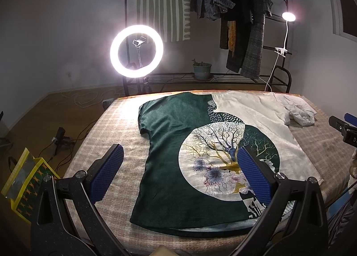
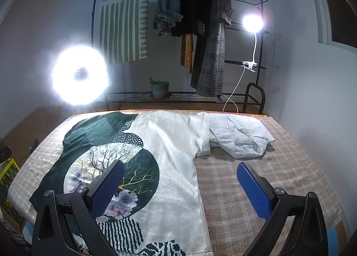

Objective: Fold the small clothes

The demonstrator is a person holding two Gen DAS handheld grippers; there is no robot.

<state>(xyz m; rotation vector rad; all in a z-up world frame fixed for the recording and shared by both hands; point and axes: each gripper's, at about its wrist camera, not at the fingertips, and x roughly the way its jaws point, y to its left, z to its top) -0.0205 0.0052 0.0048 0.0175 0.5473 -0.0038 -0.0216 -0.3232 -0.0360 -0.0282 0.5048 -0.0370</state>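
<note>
A dark green and white T-shirt (image 1: 169, 166) (image 2: 176, 151) with a round tree-and-flower print lies flat on the checked bedcover, collar toward the far edge. My left gripper (image 1: 179, 155) hovers open above the shirt's lower green half, blue pads wide apart with nothing between them. My right gripper (image 2: 180, 173) is open too, above the shirt's white right side near the hem; its left finger is over the print, its right finger over bare cover. A crumpled white garment (image 2: 241, 139) (image 1: 301, 110) lies at the far right, touching the shirt's sleeve. The right gripper's tip (image 1: 341, 125) shows at the left wrist view's right edge.
The bed (image 2: 256, 189) has bare checked cover right of the shirt. Behind it stand a lit ring light (image 1: 136, 50), a clip lamp (image 2: 252, 23), a clothes rack with hanging coats (image 2: 212, 32) and a potted plant (image 1: 202, 69). A yellow patterned bag (image 1: 24, 184) and cables lie on the floor at left.
</note>
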